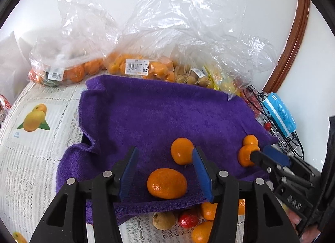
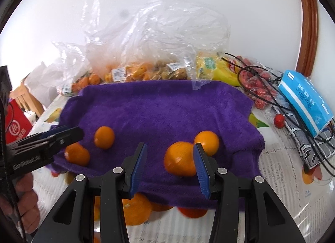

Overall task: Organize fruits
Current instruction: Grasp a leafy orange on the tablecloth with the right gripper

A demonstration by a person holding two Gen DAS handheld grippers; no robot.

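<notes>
A purple towel [image 1: 159,113] [image 2: 159,106] covers a tray on the table. Several oranges lie on it. In the left wrist view my left gripper [image 1: 165,171] is open, with one orange [image 1: 166,183] between its fingers and another [image 1: 181,151] just beyond the right finger. In the right wrist view my right gripper [image 2: 170,169] is open over the towel's front edge, an orange [image 2: 180,161] against its right finger and another [image 2: 207,142] behind it. The right gripper also shows in the left wrist view [image 1: 270,157] beside two oranges [image 1: 247,155].
Clear plastic bags of oranges and small fruit [image 1: 136,67] [image 2: 146,71] stand behind the towel. Loose oranges, a red fruit [image 1: 188,220] and a brown fruit [image 1: 163,220] lie in front of it. A blue tissue pack [image 2: 303,102], black cables [image 2: 261,88] and a red box [image 2: 14,125] flank it.
</notes>
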